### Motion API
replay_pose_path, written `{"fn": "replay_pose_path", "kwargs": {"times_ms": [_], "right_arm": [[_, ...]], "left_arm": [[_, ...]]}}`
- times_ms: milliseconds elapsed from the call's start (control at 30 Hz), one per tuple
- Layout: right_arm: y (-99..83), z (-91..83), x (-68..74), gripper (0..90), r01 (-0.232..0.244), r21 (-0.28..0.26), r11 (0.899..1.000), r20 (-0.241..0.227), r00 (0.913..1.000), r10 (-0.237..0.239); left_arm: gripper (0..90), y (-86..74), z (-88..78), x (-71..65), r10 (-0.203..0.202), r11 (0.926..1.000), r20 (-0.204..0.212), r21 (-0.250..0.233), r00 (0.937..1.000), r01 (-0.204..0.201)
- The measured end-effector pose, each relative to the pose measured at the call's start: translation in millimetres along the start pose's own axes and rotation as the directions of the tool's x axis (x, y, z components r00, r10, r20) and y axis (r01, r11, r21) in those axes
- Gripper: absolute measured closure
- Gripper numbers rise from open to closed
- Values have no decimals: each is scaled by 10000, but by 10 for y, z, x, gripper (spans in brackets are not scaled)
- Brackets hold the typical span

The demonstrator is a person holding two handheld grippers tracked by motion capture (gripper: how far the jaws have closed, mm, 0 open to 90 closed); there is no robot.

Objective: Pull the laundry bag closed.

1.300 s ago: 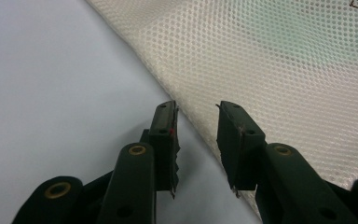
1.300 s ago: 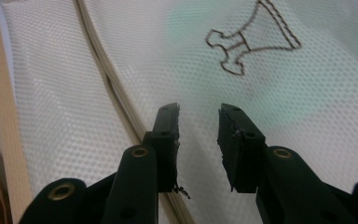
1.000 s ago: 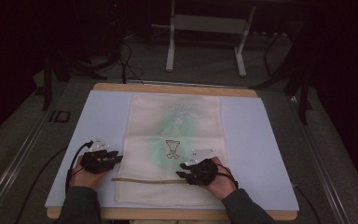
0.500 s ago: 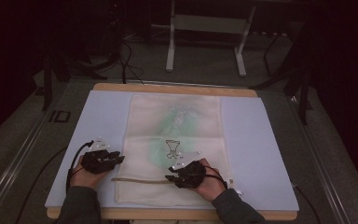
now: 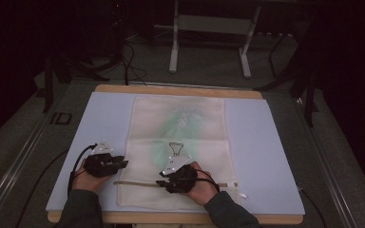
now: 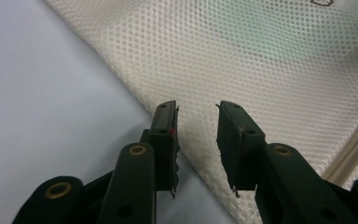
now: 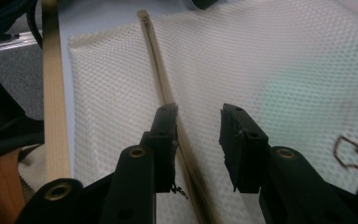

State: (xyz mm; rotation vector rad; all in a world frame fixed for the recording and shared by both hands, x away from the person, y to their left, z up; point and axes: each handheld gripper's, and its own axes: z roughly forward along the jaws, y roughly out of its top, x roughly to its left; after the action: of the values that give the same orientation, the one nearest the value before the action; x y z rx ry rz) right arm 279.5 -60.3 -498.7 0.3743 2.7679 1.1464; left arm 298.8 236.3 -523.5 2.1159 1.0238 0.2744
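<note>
Nearest the camera in the high view, two dark sleeves are seen entering from the bottom edge, each hand holding a black gripper over a pale blue mat (image 5: 275, 156) that is laid on a wooden table (image 5: 171, 218). A cream mesh bag (image 5: 190, 133) is spread flat on the mat, its long sides running away from the person, with a tan zipper (image 5: 138, 183) crossing its near end.

The left gripper (image 5: 119, 164) is held at the bag's left edge – its jaws are parted, with nothing pinched between them; in the left gripper view (image 6: 196, 140) the mesh edge is seen below and beyond the gap. The right gripper (image 5: 164, 176) is placed over the zipper, near the middle of the bag's near end. Its jaws are spread too, having just been opening a little, and in the right gripper view (image 7: 198, 140) the zipper (image 7: 161, 88) is seen running up beside the left jaw, not clamped.

Something green is dimly visible through the mesh, and a small dark outline figure (image 5: 175, 148) is printed on the bag – no lettering can be read. A mark reading "ID" (image 5: 60, 118) is made out on the grey floor left of the table. Farther off, a light metal stand (image 5: 209, 38) and loose cables are seen in a dark room
</note>
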Motion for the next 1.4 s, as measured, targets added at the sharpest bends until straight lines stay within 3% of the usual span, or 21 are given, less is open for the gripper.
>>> {"fn": "replay_pose_path", "kwargs": {"times_ms": [800,1400], "right_arm": [[282,416,195,709,523,-179,9985,-776,9955,-535],[523,710,289,770,619,-492,9969,-1063,9921,-668]], "left_arm": [[676,-9,33,3,19,9998,284,201,9996,-24],[670,-13,3,38,-158,9999,92,63,9998,157]]}}
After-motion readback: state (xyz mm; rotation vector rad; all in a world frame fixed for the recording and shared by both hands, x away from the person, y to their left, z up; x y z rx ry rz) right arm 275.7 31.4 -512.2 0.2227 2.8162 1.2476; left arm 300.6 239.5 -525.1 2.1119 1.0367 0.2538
